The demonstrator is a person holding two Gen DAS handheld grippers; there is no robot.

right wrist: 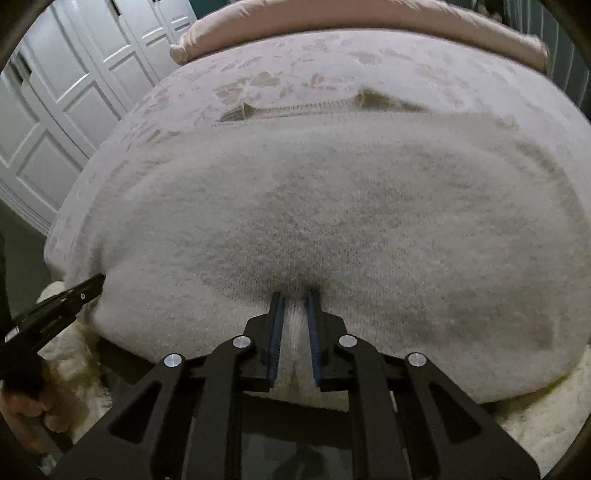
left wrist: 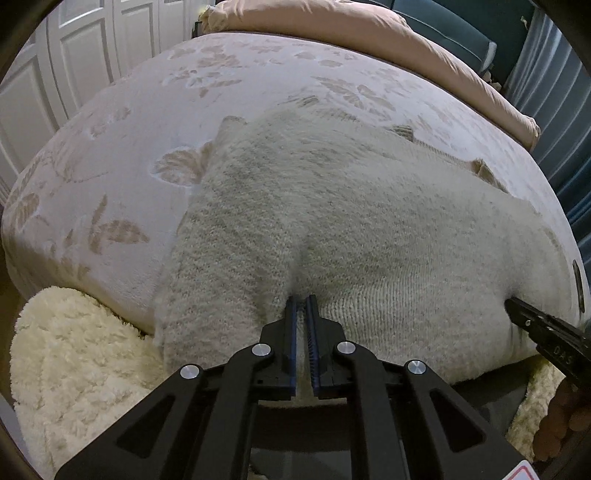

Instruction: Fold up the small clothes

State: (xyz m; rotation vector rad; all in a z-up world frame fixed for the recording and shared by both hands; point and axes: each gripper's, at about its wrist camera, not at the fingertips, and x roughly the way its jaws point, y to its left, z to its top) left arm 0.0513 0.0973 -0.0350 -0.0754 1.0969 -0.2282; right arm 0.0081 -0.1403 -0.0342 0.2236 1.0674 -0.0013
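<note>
A fuzzy grey-cream knit garment (left wrist: 351, 221) lies spread across the bed and hangs over its near edge; it also fills the right wrist view (right wrist: 332, 206). My left gripper (left wrist: 303, 301) is shut on the garment's near hem, with cloth pinched between its blue pads. My right gripper (right wrist: 294, 297) is shut on the same hem further right, a fold of knit between its jaws. The right gripper's tip shows in the left wrist view (left wrist: 517, 308), and the left gripper's tip shows in the right wrist view (right wrist: 92, 284).
The bed (left wrist: 147, 122) has a pale leaf-patterned cover. A pinkish duvet (left wrist: 369, 33) is bunched at its far end. A cream fluffy rug or blanket (left wrist: 74, 369) lies below the near edge. White panelled doors (right wrist: 74, 92) stand at the left.
</note>
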